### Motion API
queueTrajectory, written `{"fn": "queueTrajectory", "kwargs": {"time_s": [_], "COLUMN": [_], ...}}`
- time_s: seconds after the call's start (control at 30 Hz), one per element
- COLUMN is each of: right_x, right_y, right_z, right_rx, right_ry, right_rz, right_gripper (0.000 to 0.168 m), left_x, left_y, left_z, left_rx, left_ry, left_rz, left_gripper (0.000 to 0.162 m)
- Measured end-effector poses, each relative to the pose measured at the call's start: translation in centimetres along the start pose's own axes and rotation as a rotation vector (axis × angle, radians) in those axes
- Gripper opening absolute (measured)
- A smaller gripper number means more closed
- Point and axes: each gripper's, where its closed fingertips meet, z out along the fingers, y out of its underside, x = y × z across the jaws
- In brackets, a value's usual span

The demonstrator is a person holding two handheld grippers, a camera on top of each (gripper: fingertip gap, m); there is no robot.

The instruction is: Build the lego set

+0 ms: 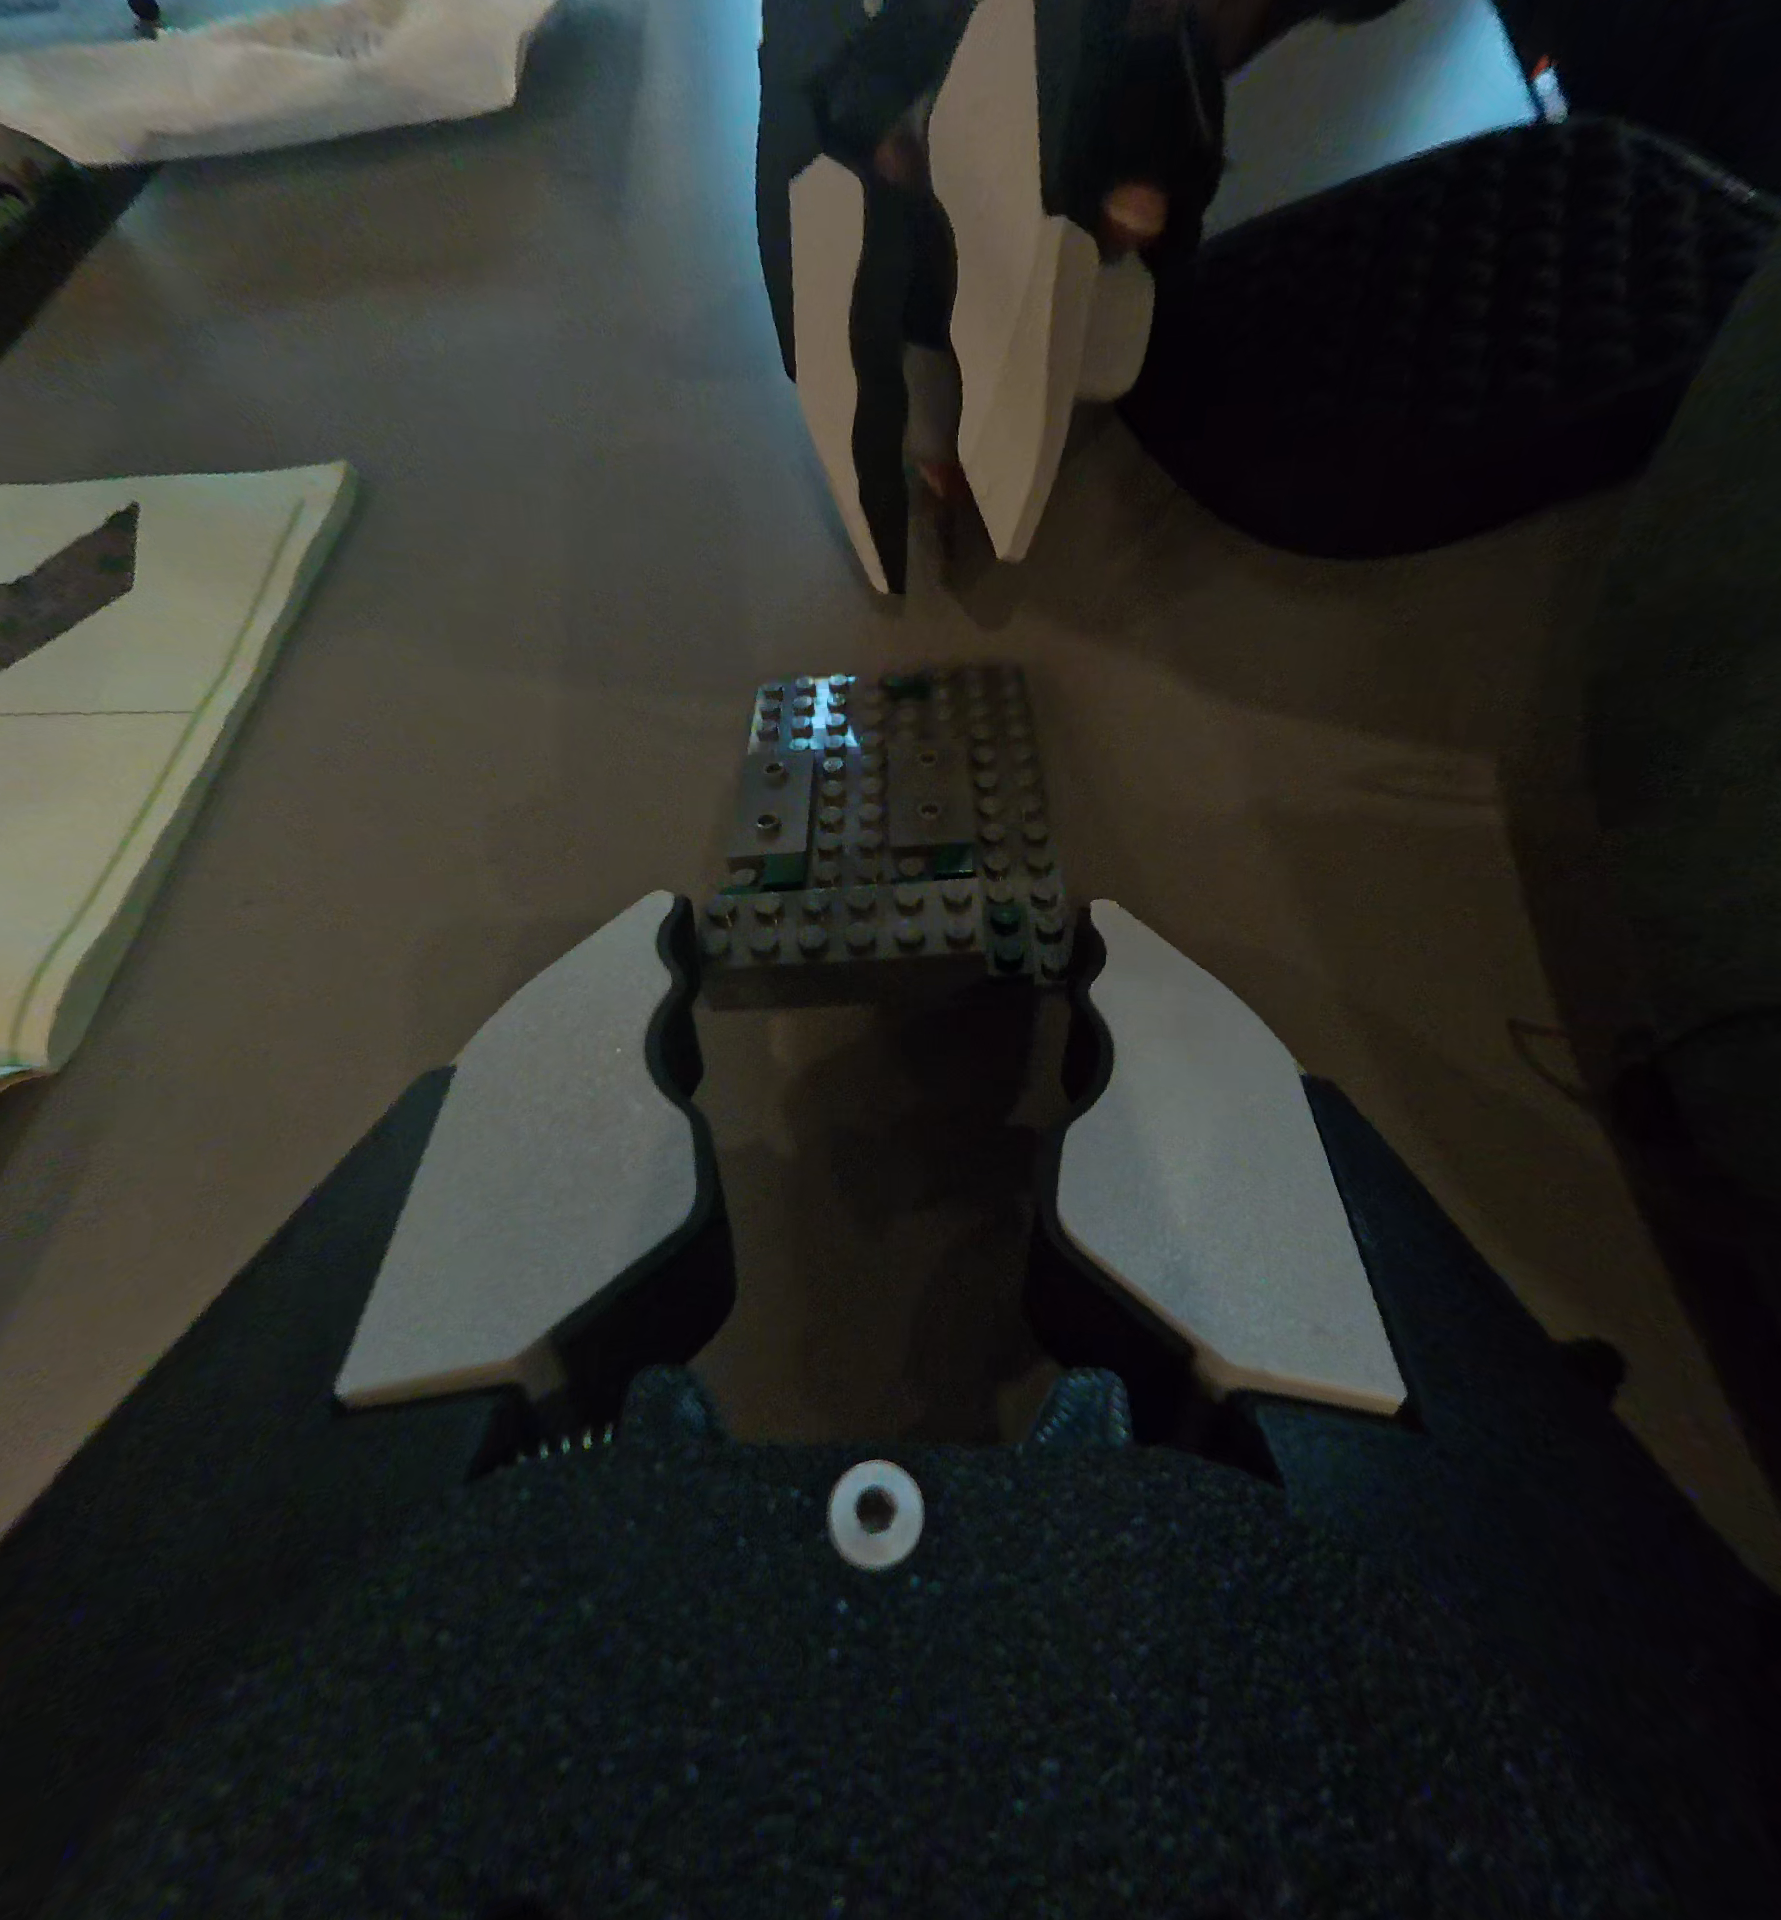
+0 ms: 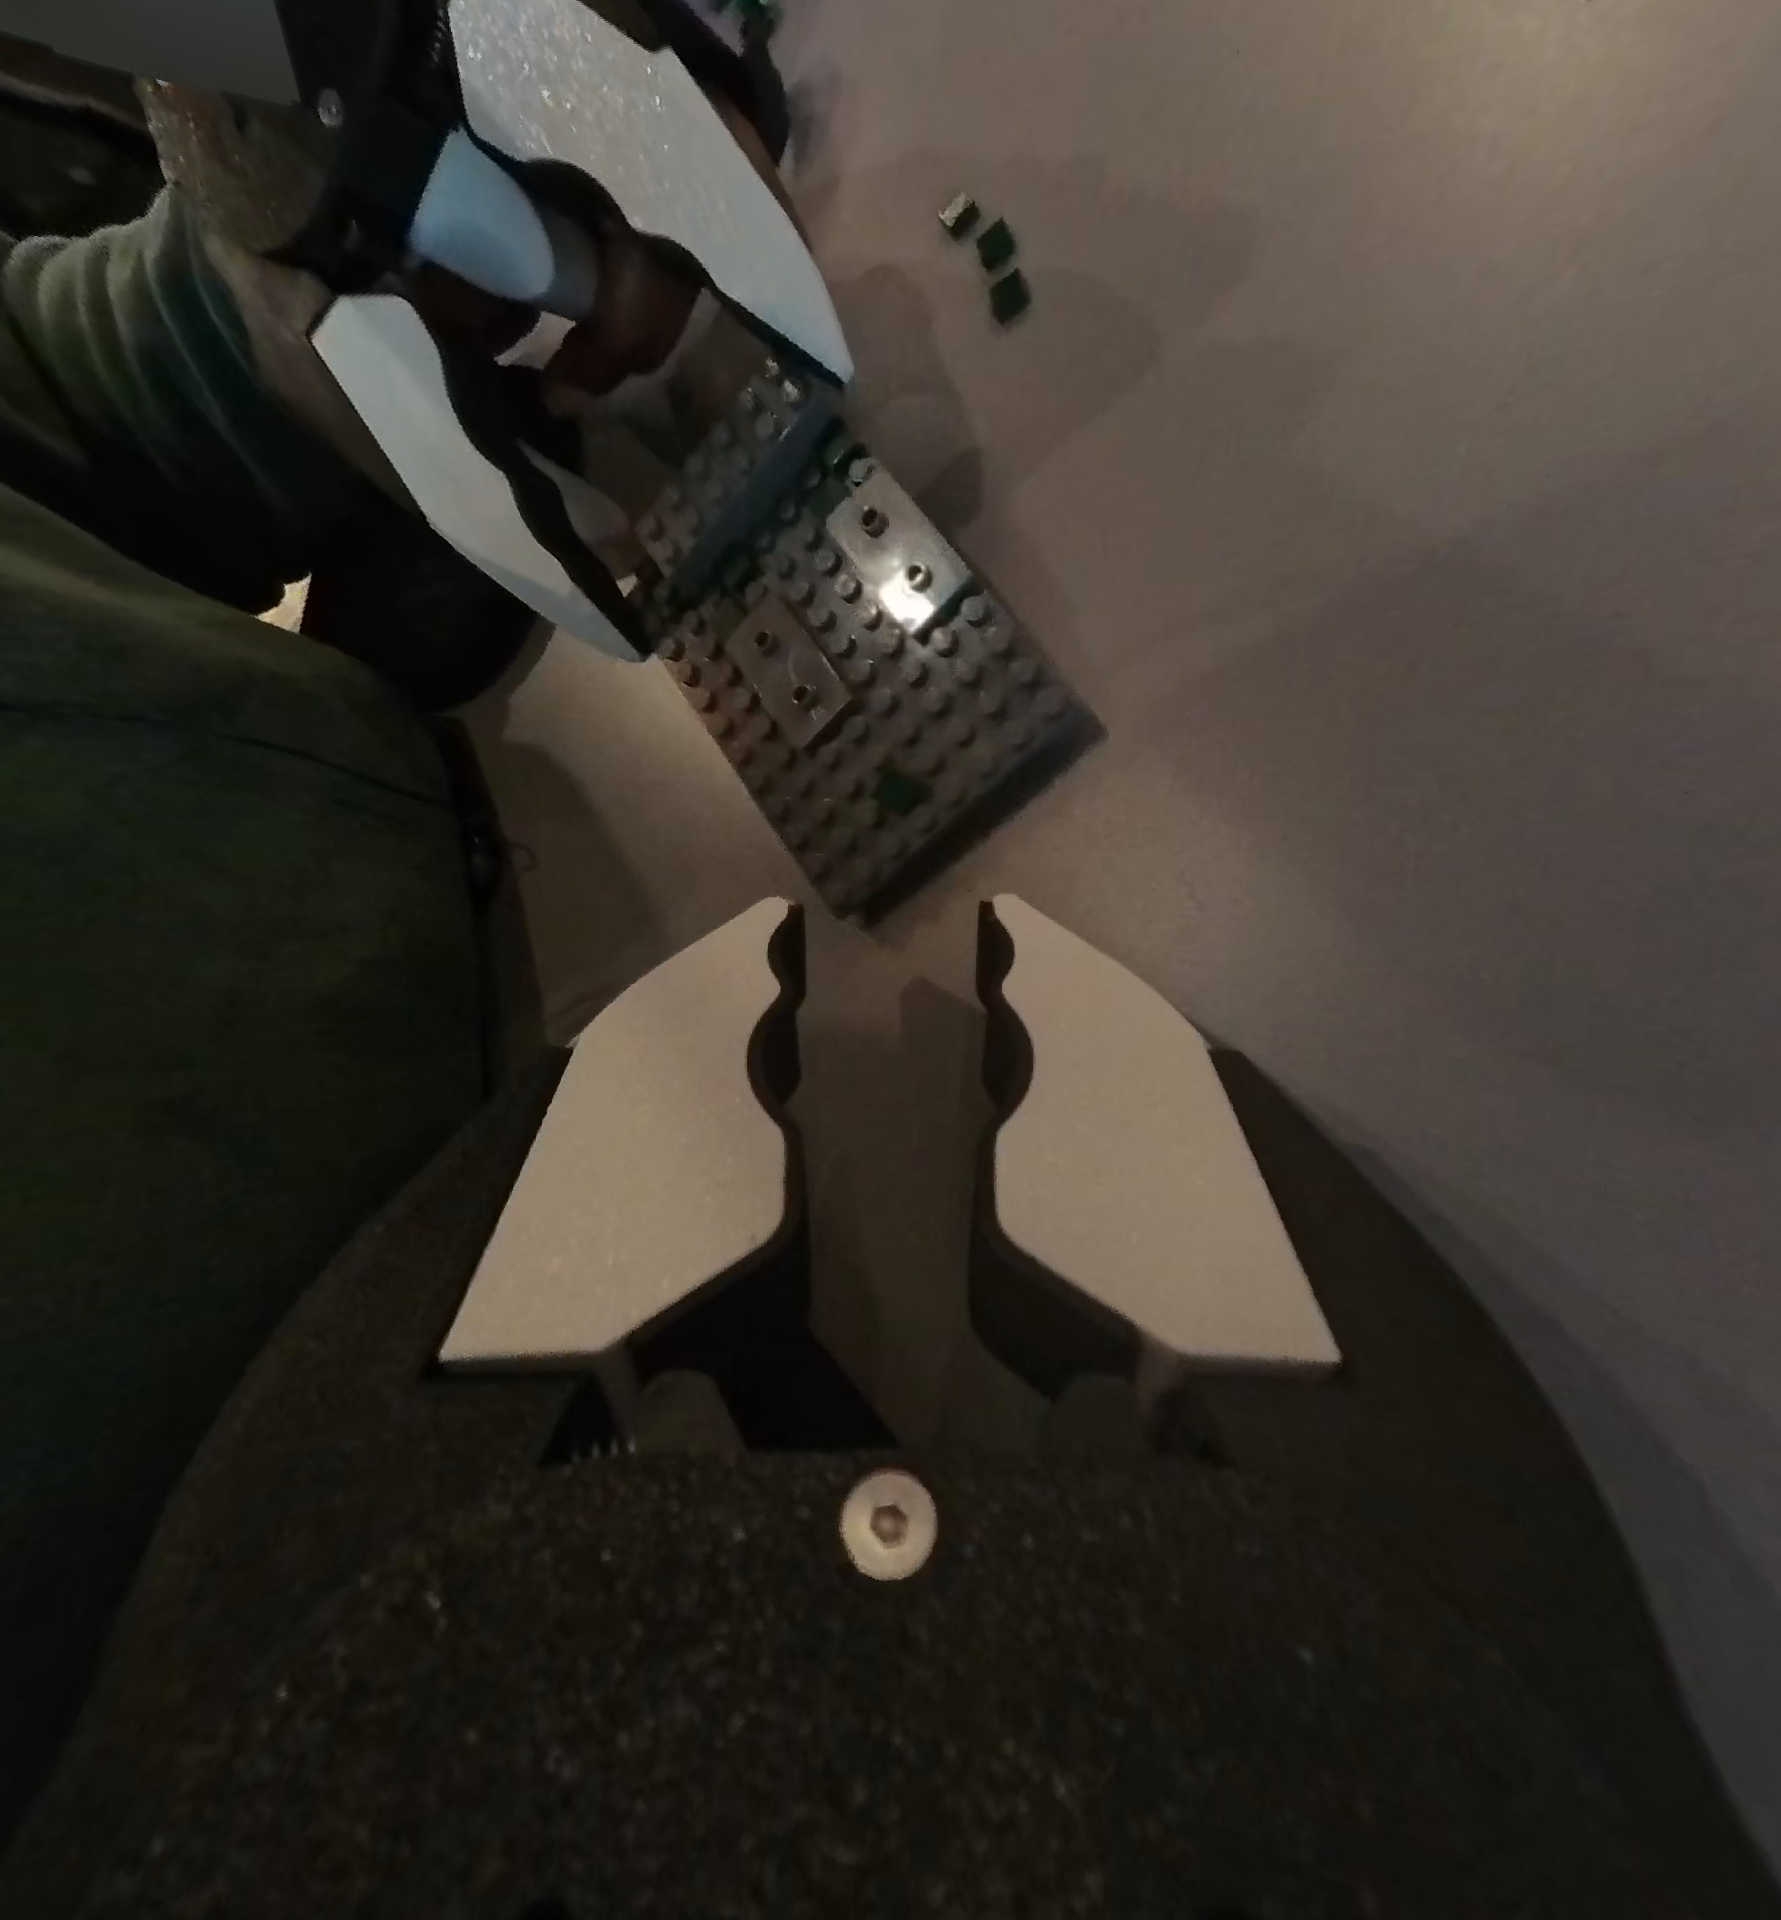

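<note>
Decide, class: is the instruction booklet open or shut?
Open. The booklet lies flat on the table, its pages spread and printed diagrams showing.

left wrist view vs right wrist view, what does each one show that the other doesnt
Only the left wrist view shows the open instruction booklet, a white cloth at the far left, and a dark woven seat.

Only the right wrist view shows three small loose dark pieces on the table and a green sleeve.

Both show the grey studded lego plate, the left gripper closed on one end of it, and the right gripper open, empty, just off the other end.
</note>
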Motion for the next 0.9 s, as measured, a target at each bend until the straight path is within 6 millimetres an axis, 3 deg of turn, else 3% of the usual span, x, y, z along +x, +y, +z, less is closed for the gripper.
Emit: {"fn": "queueTrajectory", "kwargs": {"time_s": [0.3,0.6,0.9], "right_x": [-0.4,-3.0,-4.7], "right_y": [-1.0,-4.4,-5.8], "right_z": [-0.8,-2.4,-2.1], "right_rx": [0.073,0.277,0.361], "right_ry": [-0.058,-0.392,-0.537], "right_rz": [0.042,0.332,0.492], "right_gripper": [0.033,0.034,0.022], "left_x": [-0.5,-0.4,0.1], "left_y": [-1.3,-4.3,-5.8], "left_z": [-0.8,-2.4,-3.3], "left_rx": [0.055,0.149,0.205], "left_ry": [-0.026,-0.059,-0.076], "left_rz": [0.012,0.039,0.048], "left_gripper": [0.068,0.068,0.068]}}
